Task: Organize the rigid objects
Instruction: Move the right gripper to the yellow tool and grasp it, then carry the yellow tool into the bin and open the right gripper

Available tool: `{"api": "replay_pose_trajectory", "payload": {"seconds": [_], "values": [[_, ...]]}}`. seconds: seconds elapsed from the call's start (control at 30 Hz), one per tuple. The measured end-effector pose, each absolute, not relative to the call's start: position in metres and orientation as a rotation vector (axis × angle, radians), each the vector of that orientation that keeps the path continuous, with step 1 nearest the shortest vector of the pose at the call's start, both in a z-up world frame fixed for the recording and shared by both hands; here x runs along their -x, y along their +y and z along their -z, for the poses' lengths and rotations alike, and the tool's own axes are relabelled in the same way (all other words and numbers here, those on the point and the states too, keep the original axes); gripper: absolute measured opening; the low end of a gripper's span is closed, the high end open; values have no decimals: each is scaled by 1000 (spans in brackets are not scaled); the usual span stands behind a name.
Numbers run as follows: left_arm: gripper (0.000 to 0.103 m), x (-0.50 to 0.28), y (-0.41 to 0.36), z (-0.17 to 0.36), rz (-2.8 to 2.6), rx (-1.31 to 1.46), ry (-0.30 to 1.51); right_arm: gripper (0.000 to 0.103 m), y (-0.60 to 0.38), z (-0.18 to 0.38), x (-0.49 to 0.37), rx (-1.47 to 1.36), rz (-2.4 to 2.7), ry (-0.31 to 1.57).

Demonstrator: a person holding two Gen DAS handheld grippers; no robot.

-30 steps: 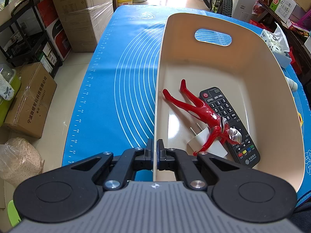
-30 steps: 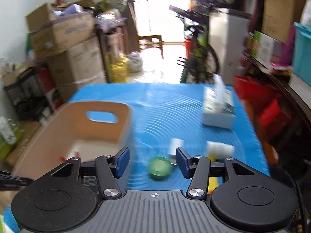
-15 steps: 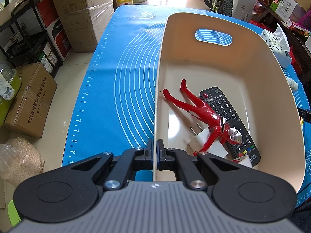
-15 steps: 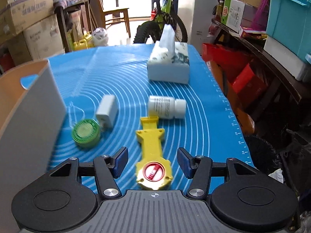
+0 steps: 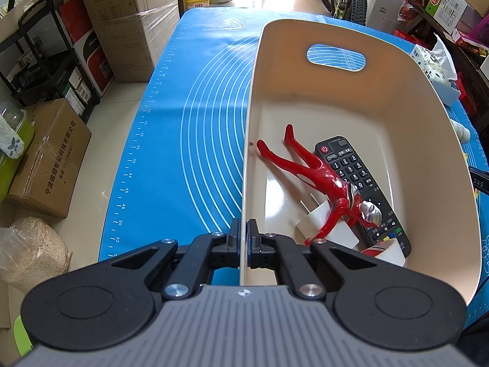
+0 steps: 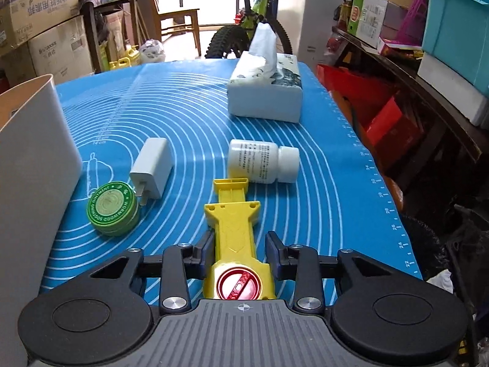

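Left wrist view: your left gripper (image 5: 243,238) stays clamped on the cream bin's (image 5: 406,98) rim; a red figure (image 5: 318,177) and remote (image 5: 360,183) lie inside.
Right wrist view: your right gripper (image 6: 240,252) is closing around the yellow tool (image 6: 235,229) on the blue mat (image 6: 189,113), left pad touching, right pad just apart.

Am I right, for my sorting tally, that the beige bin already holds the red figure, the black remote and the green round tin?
Not the tin. The green round tin lies on the blue mat outside the beige bin, as the right wrist view shows. The left wrist view shows the red figure and black remote inside.
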State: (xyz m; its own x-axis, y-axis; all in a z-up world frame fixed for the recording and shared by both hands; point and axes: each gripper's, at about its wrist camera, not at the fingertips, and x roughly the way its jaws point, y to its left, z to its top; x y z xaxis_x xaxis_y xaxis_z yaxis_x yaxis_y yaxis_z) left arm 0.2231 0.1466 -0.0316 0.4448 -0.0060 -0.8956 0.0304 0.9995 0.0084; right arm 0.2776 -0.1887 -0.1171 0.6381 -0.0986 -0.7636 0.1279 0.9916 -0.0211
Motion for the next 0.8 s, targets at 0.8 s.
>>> {"api": "replay_pose_trajectory", "payload": {"seconds": [0.8], "values": [[5,-224,146,32,19,-23,1112,36,-153,17,-227,-149,61,575]]}}
